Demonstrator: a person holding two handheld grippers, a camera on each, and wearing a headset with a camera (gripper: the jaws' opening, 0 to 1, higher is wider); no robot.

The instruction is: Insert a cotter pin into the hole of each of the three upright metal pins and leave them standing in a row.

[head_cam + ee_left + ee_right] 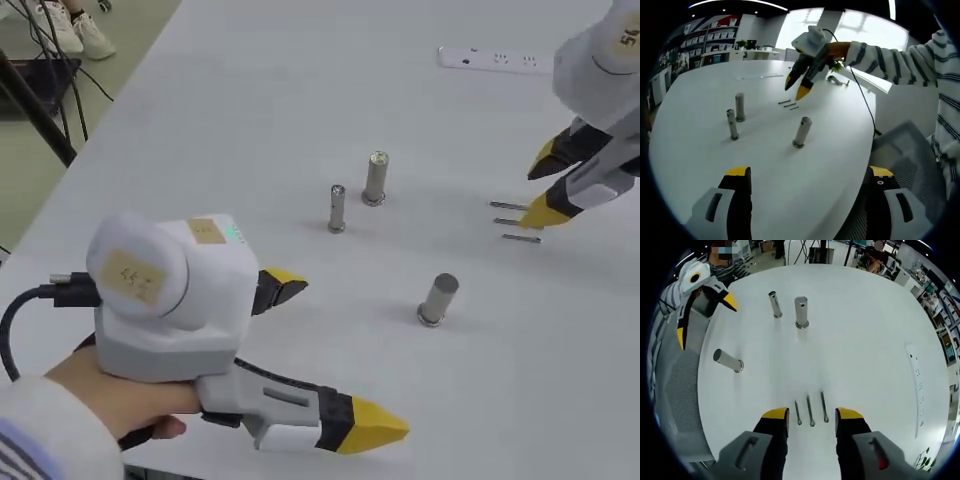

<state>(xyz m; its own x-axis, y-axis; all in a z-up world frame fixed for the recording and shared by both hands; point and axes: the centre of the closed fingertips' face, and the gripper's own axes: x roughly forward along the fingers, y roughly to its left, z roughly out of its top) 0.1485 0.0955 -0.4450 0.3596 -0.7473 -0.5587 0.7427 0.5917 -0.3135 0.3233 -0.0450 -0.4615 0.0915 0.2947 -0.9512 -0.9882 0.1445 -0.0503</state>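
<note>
Above cotter pins | right gripper tilted down, jaws apart

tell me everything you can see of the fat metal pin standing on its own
The fat metal pin is a short, silvery, steel-looking cylinder with a flat top and a slightly wider collar at its foot. It stands upright on the white table, touched by nothing else. I cannot make out a hole.

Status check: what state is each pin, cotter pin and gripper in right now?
Three cotter pins: lying loose on the table, side by side.
Thin metal pin: upright, no cotter pin in it.
Medium metal pin: upright, no cotter pin.
Thick metal pin: upright, no cotter pin.
Left gripper: open, empty.
Right gripper: open, empty, by the cotter pins.
</note>
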